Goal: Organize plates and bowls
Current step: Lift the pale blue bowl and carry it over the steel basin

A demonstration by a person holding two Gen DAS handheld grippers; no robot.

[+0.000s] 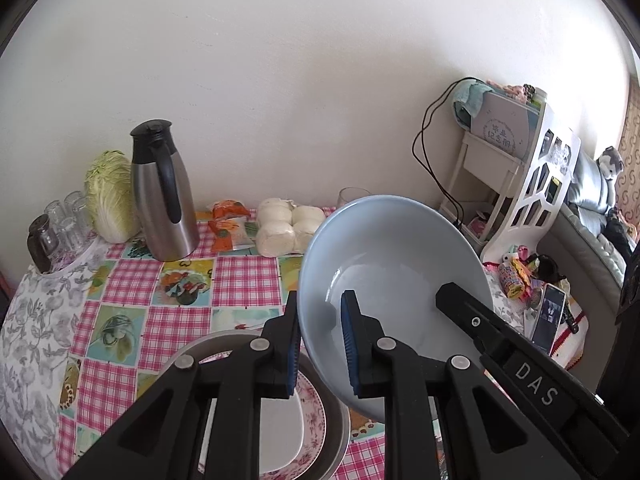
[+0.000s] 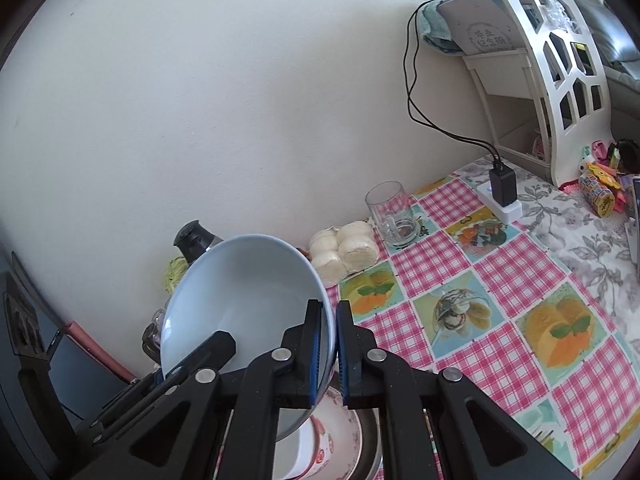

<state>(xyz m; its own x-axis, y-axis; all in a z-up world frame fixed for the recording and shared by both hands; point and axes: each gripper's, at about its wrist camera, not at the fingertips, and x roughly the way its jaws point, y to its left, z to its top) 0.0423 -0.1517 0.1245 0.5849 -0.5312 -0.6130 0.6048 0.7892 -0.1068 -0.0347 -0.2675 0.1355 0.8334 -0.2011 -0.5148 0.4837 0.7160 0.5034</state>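
Note:
A light blue bowl [image 1: 392, 248] hangs tilted above the table, held by its rim from two sides. My left gripper [image 1: 322, 320] is shut on the bowl's near-left rim, one blue pad inside and one outside. My right gripper [image 2: 329, 320] is shut on the opposite rim of the bowl [image 2: 248, 288] in the same way. Its black finger [image 1: 472, 320] reaches into the left wrist view from the right. Below the bowl, a pink-flowered plate [image 1: 314, 416] and a white dish [image 1: 280, 428] lie in a metal basin [image 1: 340, 432].
On the pink checked tablecloth [image 2: 500, 280] stand a steel thermos [image 1: 164, 200], a cabbage [image 1: 108, 196], upturned glasses [image 1: 64, 220], bagged steamed buns [image 1: 288, 224], a glass mug [image 2: 392, 216] and a power strip with charger [image 2: 502, 192]. A white shelf [image 2: 560, 64], snacks and a phone [image 1: 550, 320] are at the right.

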